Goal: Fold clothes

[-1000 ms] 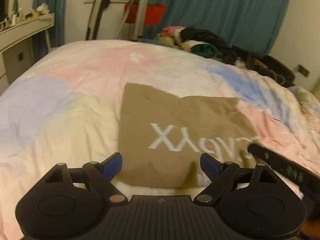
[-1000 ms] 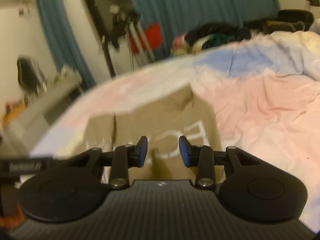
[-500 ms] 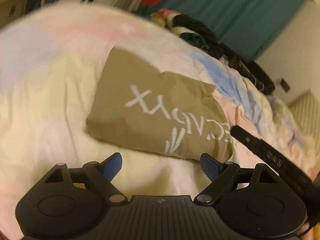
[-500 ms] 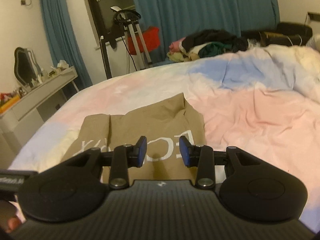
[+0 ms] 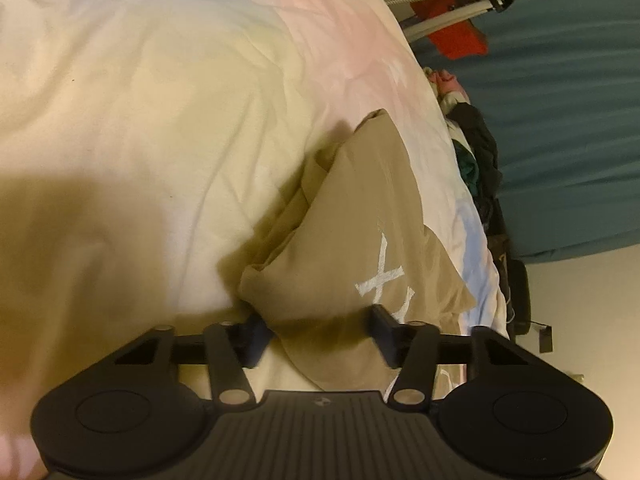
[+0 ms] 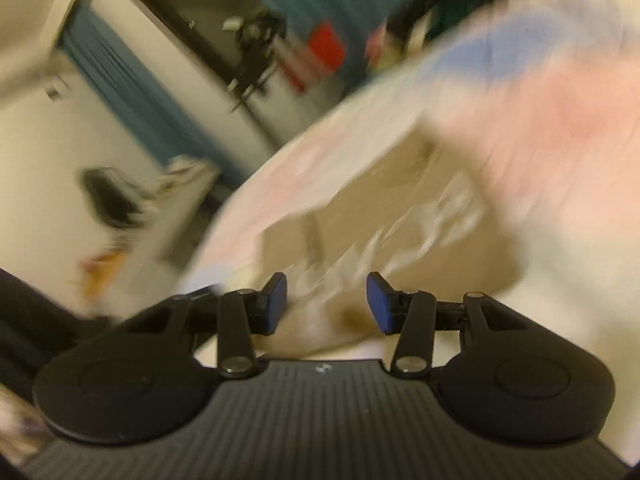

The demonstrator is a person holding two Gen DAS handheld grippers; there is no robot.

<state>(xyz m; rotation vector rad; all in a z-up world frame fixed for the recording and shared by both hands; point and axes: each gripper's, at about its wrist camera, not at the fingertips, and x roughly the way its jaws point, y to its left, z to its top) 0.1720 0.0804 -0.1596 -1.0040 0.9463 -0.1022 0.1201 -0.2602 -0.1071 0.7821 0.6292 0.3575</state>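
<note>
A folded tan shirt [image 5: 360, 220] with white lettering lies on the pastel duvet [image 5: 160, 120]. My left gripper [image 5: 318, 330] is rolled to the side and low at the shirt's near corner. Its jaws are closing with the bunched corner between them, and a wide gap still shows. In the blurred right wrist view, the same tan shirt [image 6: 380, 208] lies just beyond my right gripper [image 6: 326, 304]. Those jaws are opening, the blue pads [image 6: 378, 306] stand apart, and I see nothing gripped between them.
A pile of dark and coloured clothes [image 5: 476, 148] sits at the bed's far edge, before a teal curtain [image 5: 560, 100]. A metal stand with a red item [image 5: 452, 28] is beside it. A blurred dresser [image 6: 120, 208] stands off the bed's left side.
The left gripper rolled, dropped close to the shirt's near corner, and its jaws narrowed around it. The right view tilted and blurred, and its jaws widened a little.
</note>
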